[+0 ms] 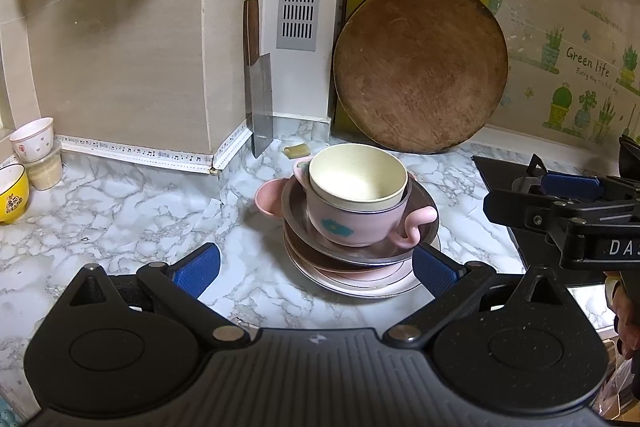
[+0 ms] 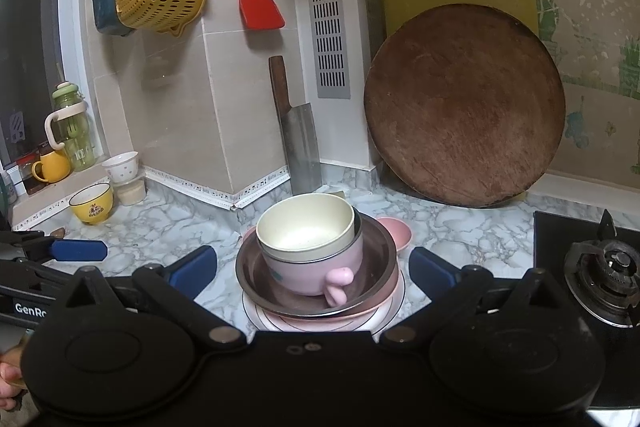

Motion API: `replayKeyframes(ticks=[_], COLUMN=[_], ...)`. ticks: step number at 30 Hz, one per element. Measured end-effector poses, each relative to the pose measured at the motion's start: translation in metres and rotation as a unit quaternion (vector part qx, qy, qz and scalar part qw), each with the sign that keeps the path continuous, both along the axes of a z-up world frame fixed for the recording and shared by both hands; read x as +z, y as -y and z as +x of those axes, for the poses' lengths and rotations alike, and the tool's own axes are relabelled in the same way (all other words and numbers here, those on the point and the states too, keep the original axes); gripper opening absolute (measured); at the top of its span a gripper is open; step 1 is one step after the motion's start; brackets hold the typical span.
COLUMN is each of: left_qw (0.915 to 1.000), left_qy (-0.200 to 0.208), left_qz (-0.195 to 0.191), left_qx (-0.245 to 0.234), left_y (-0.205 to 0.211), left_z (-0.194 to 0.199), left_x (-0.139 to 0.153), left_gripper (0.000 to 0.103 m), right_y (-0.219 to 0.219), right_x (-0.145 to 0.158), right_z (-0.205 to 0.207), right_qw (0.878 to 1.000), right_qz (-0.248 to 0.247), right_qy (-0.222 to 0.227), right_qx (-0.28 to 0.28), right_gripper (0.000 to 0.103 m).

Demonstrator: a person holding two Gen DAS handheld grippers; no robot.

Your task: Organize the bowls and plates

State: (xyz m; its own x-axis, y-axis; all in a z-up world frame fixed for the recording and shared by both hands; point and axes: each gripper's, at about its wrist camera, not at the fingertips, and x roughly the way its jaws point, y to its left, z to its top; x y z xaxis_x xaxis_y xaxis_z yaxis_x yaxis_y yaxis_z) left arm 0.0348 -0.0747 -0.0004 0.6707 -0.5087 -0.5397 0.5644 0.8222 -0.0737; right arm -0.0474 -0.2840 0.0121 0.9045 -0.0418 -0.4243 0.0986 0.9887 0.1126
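Both the left gripper [image 1: 316, 269] and right gripper [image 2: 313, 269] gape wide; the cream bowl [image 1: 357, 173] sits upright in the pink cup [image 1: 352, 223], the lower plates [image 1: 360, 281] partly hidden.

Both cameras sit low over the counter [image 1: 120, 203] and look forward toward the wall corner. The left camera looks from the left side, the right one from the right. Both see the stack of dishes [image 1: 360, 227] [image 2: 316, 267] up close.

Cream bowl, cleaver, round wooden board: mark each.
cream bowl [image 1: 352, 175], left wrist view, inner floor.
cleaver [image 2: 300, 143], right wrist view, flat of blade.
round wooden board [image 1: 420, 67], left wrist view, face centre.
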Motion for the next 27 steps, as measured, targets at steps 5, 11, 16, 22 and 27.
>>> replayKeyframes(ticks=[5,11,16,22,27], left_qw=[1.0,1.0,1.0,1.0,1.0], left_qy=[0.0,-0.001,-0.001,-0.001,-0.003], left_qz=[-0.001,0.003,0.003,0.003,0.003], left_qx=[0.003,0.003,0.003,0.005,0.008], left_y=[0.0,0.0,0.0,0.003,0.005], left_z=[-0.001,-0.001,-0.001,0.0,0.003], left_x=[0.0,0.0,0.001,0.001,0.0], left_gripper=[0.103,0.103,0.103,0.103,0.103], right_y=[0.001,0.0,0.001,0.001,0.003], right_x=[0.0,-0.001,-0.002,-0.002,-0.003], right_z=[0.0,0.002,0.004,0.006,0.01], right_qw=[1.0,1.0,1.0,1.0,1.0], right_qz=[0.003,0.006,0.009,0.009,0.01], right_qy=[-0.001,-0.006,-0.01,-0.012,-0.015], right_qx=[0.002,0.002,0.006,0.008,0.012], right_gripper=[0.103,0.103,0.103,0.103,0.103])
